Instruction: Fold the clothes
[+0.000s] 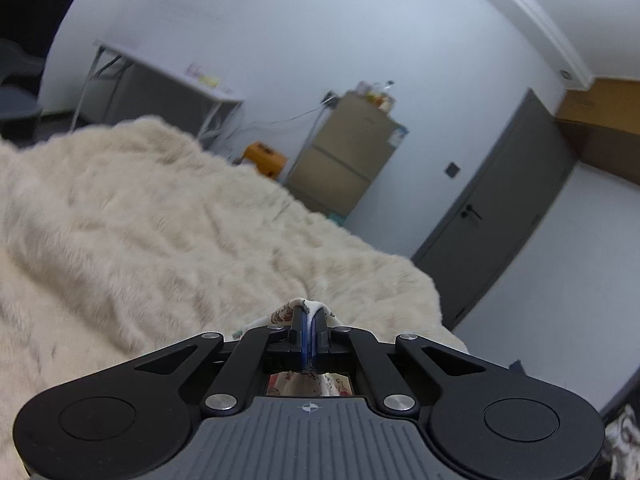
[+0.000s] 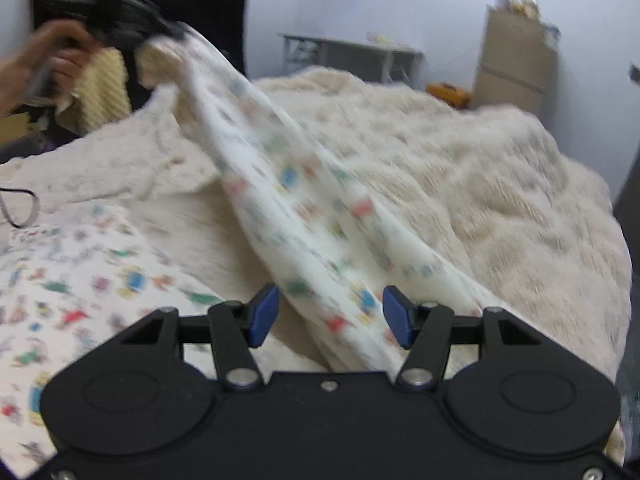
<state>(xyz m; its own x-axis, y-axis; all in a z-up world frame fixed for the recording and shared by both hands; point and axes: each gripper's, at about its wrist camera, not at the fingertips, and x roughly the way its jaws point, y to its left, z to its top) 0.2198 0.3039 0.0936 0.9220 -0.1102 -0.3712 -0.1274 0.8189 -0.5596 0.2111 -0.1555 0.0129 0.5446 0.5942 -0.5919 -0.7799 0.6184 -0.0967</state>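
The printed cloth (image 2: pixel 304 216) stretches from upper left to lower centre of the right view, above the fleece bed (image 2: pixel 500 184). The left gripper (image 1: pixel 307 320) clenches its edge; the right gripper (image 2: pixel 326 312) stands released, cloth between its jaws.

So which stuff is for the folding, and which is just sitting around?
For the folding:
patterned cloth
left gripper, pinching the cloth
right gripper, open
fluffy blanket underneath

Just lying about:
cabinet
orange box
white table
door
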